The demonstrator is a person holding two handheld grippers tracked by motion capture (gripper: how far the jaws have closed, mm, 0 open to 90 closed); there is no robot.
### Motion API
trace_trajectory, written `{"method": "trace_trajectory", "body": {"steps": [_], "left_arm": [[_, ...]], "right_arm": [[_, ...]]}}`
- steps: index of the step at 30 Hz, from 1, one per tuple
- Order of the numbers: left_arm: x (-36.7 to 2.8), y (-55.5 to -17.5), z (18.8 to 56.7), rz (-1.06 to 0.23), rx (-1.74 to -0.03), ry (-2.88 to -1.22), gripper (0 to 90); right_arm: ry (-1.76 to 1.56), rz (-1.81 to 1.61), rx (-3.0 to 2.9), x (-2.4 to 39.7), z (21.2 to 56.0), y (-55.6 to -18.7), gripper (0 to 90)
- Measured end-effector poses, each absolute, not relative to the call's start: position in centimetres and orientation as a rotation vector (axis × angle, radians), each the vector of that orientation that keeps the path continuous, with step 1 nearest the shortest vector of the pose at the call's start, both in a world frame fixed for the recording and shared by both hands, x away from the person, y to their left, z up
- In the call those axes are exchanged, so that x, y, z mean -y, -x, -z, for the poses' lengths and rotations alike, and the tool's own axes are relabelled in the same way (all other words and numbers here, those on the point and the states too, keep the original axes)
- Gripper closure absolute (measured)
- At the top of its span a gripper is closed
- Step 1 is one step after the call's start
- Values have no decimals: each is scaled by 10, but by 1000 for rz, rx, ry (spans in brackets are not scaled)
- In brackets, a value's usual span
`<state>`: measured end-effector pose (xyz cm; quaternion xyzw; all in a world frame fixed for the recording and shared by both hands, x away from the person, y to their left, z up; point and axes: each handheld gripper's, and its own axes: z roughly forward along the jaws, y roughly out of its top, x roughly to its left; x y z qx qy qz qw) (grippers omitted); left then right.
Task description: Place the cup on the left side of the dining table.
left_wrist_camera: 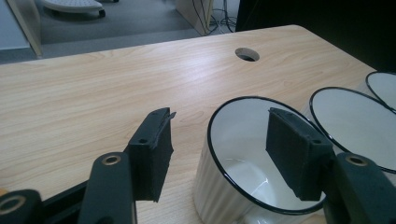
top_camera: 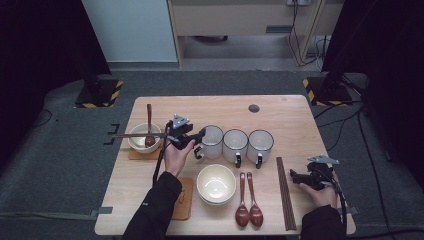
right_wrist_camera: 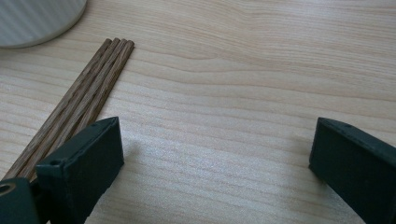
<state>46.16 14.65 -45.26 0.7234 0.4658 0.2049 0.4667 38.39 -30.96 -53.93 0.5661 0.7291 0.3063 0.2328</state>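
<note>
Mug (top_camera: 212,142), the leftmost of three white black-rimmed ones in a row at the middle of the high view, is what the left gripper (top_camera: 200,136) has reached. In the left gripper view this mug (left_wrist_camera: 233,186) fills the lower centre: one black jaw stands outside its wall at the left, the other hangs inside the rim at the right, and the pads are parted with the wall between them, not pressing on it.

Left of the mug in the high view sits a small bowl (top_camera: 144,136) on a coaster, with a wooden spoon (top_camera: 149,127) standing in it. Right of the mug come the second mug (top_camera: 235,144) and the third mug (top_camera: 260,144). Below the row lie a stack of cream bowls (top_camera: 216,184), two wooden spoons (top_camera: 248,202) and a bundle of chopsticks (top_camera: 285,192).

At the lower right of the high view the right gripper (top_camera: 296,177) is held low over the table (top_camera: 280,112), just right of the chopsticks. In the right gripper view its jaws stand wide apart over bare wood with nothing between them, the chopsticks (right_wrist_camera: 79,100) at the left.
</note>
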Motion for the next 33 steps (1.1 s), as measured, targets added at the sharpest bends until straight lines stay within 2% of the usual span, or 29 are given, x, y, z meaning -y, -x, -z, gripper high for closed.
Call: {"method": "trace_trajectory", "body": {"steps": [13, 20, 33], "left_arm": [[-138, -473, 470, -453, -1194, -1854, 466], [-135, -480, 473, -418, -1234, -1888, 562], [-133, -485, 476, -341, -1296, -1872, 669]], "right_arm": [[-1555, -841, -2002, 309, 539, -384, 30], [-1555, -841, -2002, 309, 539, -384, 31], [-1555, -841, -2002, 309, 539, -384, 31]]}}
